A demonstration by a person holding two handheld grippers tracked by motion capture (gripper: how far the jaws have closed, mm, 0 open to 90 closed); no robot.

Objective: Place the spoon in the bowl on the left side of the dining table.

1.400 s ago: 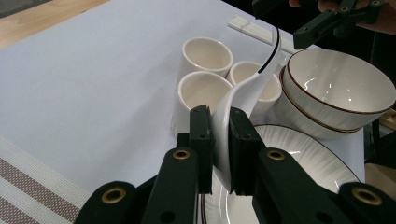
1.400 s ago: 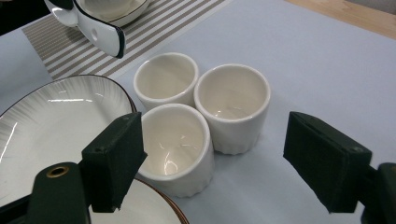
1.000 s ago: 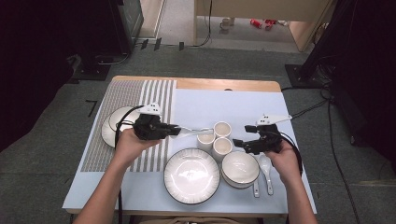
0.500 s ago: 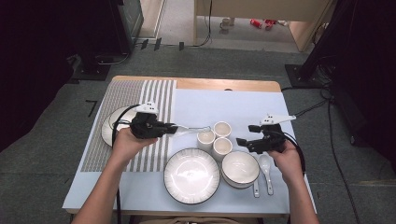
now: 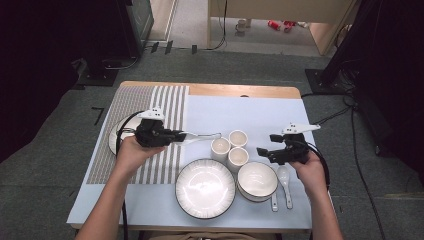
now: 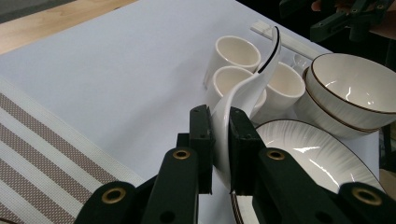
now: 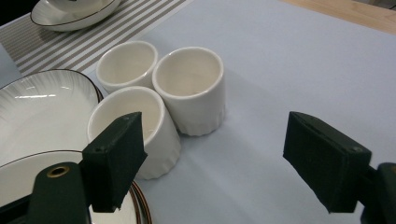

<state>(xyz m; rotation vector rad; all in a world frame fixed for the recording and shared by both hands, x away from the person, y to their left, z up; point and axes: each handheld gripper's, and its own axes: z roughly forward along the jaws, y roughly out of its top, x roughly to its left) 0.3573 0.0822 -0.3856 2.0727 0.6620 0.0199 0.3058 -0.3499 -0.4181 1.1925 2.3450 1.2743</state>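
My left gripper [image 5: 176, 135] [image 6: 219, 127] is shut on the handle of a white ceramic spoon [image 5: 200, 136] [image 6: 252, 84]. The spoon is held level above the table, its dark-rimmed bowl end toward three white cups [image 5: 230, 147] [image 6: 238, 70] [image 7: 187, 88]. My right gripper [image 5: 263, 152] [image 7: 219, 158] hovers right of the cups, open wide and holding nothing. In the right gripper view the cups stand just ahead of its two pads [image 7: 116, 154], with the nearest cup by the left pad.
A large white plate [image 5: 205, 187] [image 6: 317, 158] lies at the front centre. Beside it stand stacked bowls [image 5: 257, 180] [image 6: 350, 88], with two more spoons [image 5: 284, 181] to their right. Another plate [image 5: 116, 137] [image 7: 70, 14] sits on the striped mat [image 5: 150, 105]. A blue cloth [image 5: 250, 110] covers the table.
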